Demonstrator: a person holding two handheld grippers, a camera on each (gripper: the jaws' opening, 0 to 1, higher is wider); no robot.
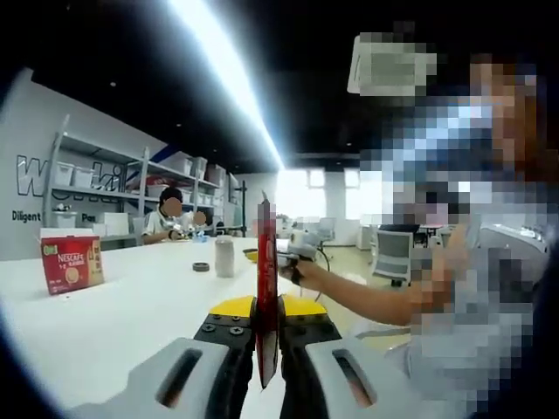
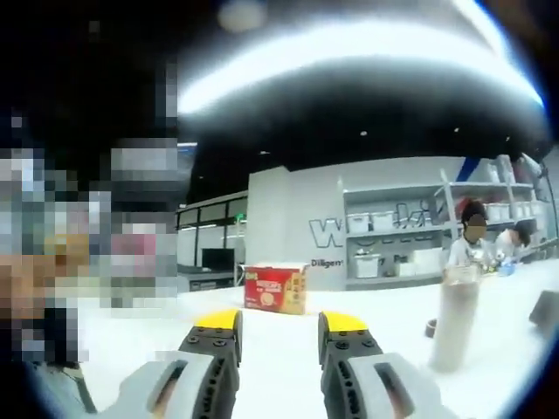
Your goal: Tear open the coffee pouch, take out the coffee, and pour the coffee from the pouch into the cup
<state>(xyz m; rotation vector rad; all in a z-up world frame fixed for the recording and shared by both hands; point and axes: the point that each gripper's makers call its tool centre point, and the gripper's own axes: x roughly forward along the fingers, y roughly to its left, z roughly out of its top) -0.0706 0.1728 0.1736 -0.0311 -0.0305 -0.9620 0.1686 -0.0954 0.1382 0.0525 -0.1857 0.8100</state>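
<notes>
while the pouch stands edge-on: the red coffee pouch point(image 1: 266, 288) sits lower centre of the left gripper view, pinched upright between the jaws.
handling: judged light, thin and floppy, a slick foil stick; the loose top could bend away, so the tear likely wants a second grip near the upper edge, close above the jaws.
left gripper point(image 1: 266, 336): clenched on the lower part of the pouch, yellow tips pressed to both faces.
right gripper point(image 2: 278, 336): released, jaws apart with a clear gap and nothing between them, bottom centre of the right gripper view.
hand pose: a person's forearm point(image 1: 367, 297) reaches in from the right of the left gripper view, its end just behind the pouch.
cup: a pale tall cup point(image 2: 456, 319) stands at right of the right gripper view.
table point(image 1: 131, 305): white, carrying a red nescafe box point(image 1: 72, 264) at left.
background: shelving point(image 1: 105, 188) along the wall, seated people at the far end.
progress: pouch looks unopened; tearing not yet done.
</notes>
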